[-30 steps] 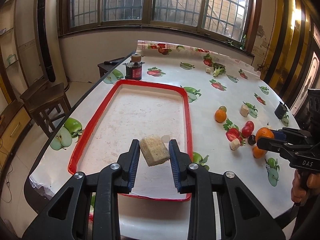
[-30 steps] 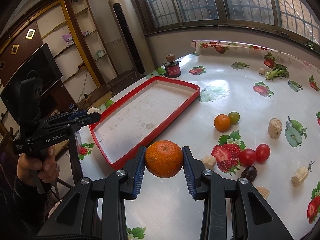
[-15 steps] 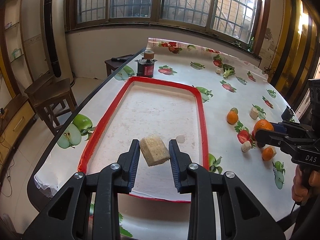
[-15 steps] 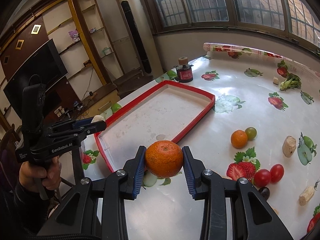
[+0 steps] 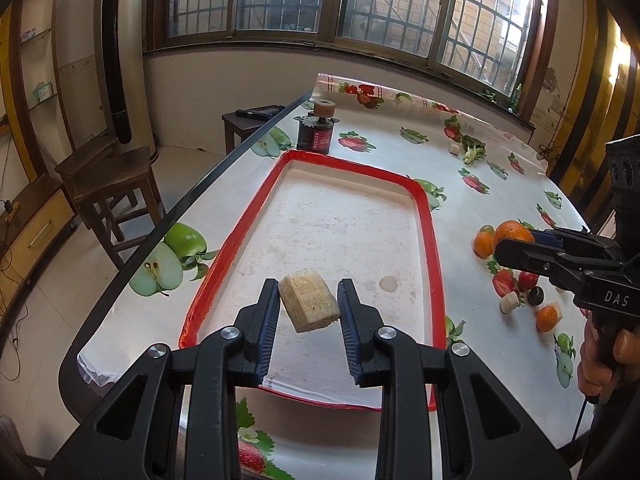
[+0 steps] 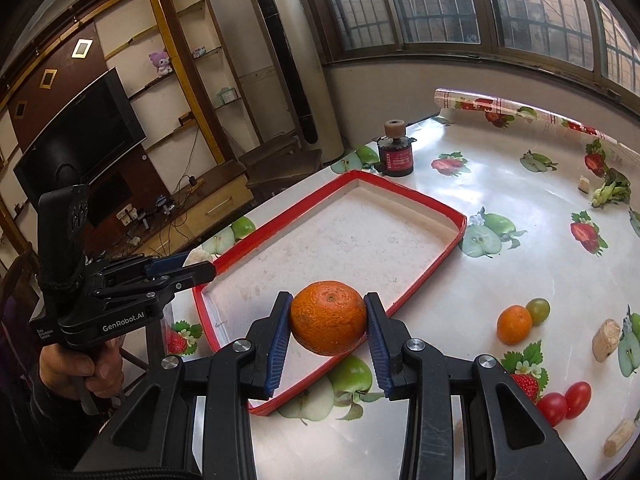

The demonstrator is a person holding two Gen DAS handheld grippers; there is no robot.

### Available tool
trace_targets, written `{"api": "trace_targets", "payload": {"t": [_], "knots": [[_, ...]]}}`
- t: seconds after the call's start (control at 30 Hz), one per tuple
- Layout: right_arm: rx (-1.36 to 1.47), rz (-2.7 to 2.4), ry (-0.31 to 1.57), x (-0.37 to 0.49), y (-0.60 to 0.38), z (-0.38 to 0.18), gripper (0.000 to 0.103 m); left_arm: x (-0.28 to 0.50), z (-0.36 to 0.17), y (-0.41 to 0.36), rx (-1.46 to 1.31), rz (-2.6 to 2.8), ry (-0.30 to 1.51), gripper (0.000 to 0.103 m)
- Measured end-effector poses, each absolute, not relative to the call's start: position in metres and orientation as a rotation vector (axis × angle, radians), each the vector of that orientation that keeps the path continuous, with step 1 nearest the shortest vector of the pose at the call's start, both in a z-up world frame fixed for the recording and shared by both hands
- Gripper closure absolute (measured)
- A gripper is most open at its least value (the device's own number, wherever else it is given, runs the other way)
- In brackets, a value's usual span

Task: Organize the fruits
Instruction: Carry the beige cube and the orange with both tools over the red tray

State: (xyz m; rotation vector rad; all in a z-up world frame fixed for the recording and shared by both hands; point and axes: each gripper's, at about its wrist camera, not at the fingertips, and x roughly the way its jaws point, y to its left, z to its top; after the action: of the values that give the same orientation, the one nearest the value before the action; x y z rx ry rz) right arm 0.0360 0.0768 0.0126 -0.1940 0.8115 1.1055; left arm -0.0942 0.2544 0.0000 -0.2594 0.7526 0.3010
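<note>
My left gripper [image 5: 308,308] is shut on a beige cut fruit chunk [image 5: 309,300], held above the near end of the red-rimmed white tray [image 5: 256,216]. My right gripper [image 6: 327,320] is shut on an orange [image 6: 328,317], hovering over the tray's near corner [image 6: 424,280]. In the left wrist view the right gripper [image 5: 520,244] comes in from the right with the orange [image 5: 512,232] at its tip. In the right wrist view the left gripper [image 6: 192,266] shows at the left, the chunk [image 6: 197,256] just peeking out.
Loose fruit lies on the fruit-print tablecloth right of the tray: a small orange [image 6: 514,324], a green grape [image 6: 538,310], red cherry tomatoes [image 6: 564,400], beige chunks [image 6: 606,338]. A dark jar [image 5: 316,136] stands beyond the tray. Broccoli [image 6: 612,190] sits far back. A wooden stool [image 5: 108,176] is beside the table.
Both grippers have shifted toward the tray with their loads still held; the right one with the orange now hangs over the tray's edge. Neither grip has changed.
</note>
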Motion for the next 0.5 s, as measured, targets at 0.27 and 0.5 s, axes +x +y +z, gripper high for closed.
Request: {"api": "trace_targets", "payload": {"t": [0.27,0.5], "knots": [[-0.196,1.112,0.819,0.044,0.094,0.01,0.067,-0.091,-0.007,0.261,-0.279,0.296,0.76,0.076],[-0.201,1.11,0.831,0.052,0.105,0.004,0.067,-0.085,-0.015,0.267,-0.292,0.293,0.777,0.076]]}}
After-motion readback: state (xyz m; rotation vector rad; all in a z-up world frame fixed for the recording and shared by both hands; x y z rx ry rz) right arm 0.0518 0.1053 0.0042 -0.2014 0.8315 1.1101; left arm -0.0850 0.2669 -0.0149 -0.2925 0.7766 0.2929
